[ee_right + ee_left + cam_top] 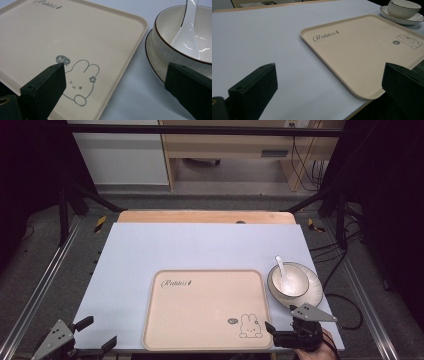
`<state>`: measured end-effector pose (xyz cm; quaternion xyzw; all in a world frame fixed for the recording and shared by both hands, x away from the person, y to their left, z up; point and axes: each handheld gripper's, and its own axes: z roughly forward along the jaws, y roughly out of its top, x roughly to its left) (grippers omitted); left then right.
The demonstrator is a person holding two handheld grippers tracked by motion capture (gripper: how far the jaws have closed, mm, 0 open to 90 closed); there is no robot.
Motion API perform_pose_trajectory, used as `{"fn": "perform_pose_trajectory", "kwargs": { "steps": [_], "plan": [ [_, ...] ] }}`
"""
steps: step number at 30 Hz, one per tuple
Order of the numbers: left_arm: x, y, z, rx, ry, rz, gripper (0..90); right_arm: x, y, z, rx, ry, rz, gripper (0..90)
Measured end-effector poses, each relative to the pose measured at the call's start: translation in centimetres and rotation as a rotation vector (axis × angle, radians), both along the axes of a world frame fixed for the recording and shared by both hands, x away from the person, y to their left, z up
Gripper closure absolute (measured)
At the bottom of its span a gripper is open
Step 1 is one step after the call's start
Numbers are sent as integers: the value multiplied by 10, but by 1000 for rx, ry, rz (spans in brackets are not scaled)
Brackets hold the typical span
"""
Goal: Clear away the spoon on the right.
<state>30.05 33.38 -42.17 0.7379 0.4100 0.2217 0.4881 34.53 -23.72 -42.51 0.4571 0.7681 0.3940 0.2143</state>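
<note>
Both grippers hang at the table's near edge with jaws spread wide, grasping nothing: the left gripper (95,334) near the table's left corner, the right gripper (281,319) over the tray's (200,320) rabbit corner. Just right of the tray, a bowl (289,281) with a spoon (283,272) sits on a plate (314,292).

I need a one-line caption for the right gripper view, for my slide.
Open right claw poised over the rabbit tray's corner, beside a bowl holding a white spoon.
</note>
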Motion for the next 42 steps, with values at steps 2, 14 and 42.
{"fn": "perform_pose_trajectory", "kwargs": {
  "steps": [2, 14, 42],
  "plan": [
    [0, 0, 0, -2, 0, 0, 0, 1, -1, 0, -8, -7, 2, 38],
    [0, 0, 0, 1, 0, -2, 0, 14, -6, 6, 1, -2, -19, 48],
    [0, 0, 0, 7, -3, -5, 0, 49, -15, 12, -6, 5, -57, 13]
  ]
}}
